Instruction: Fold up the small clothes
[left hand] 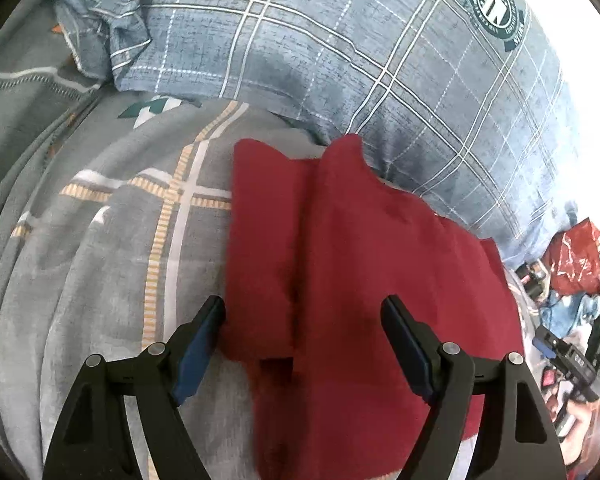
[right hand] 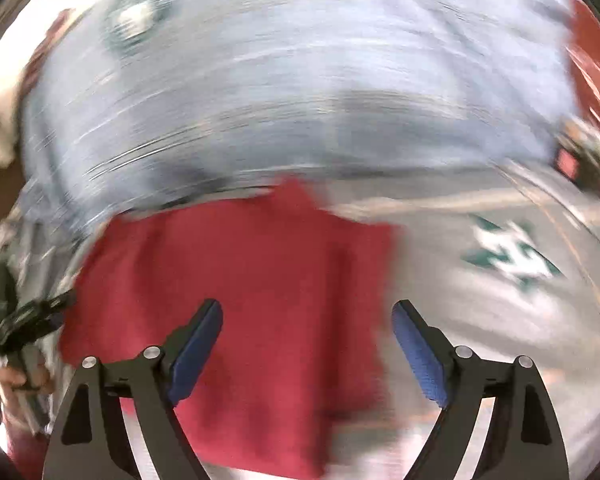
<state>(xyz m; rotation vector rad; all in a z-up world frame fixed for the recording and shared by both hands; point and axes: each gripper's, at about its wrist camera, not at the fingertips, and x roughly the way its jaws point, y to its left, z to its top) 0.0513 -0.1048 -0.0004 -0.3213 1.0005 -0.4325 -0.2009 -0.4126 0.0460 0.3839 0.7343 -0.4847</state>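
A small dark red garment (left hand: 340, 264) lies partly folded on a grey patterned bedsheet (left hand: 112, 248), with a lengthwise fold ridge down its middle. My left gripper (left hand: 304, 312) is open and empty, its jaws wide over the garment's near end. In the right wrist view, which is motion-blurred, the same red garment (right hand: 240, 280) lies on the grey sheet (right hand: 500, 320). My right gripper (right hand: 306, 316) is open and empty above the garment's near right part. The other gripper (right hand: 24, 324) shows at the left edge of that view.
A blue plaid pillow (left hand: 360, 48) lies just behind the garment, also blurred in the right wrist view (right hand: 300, 80). A bunched blue cloth (left hand: 96, 28) sits at the far left. Red bag and clutter (left hand: 572, 264) lie beyond the bed's right edge.
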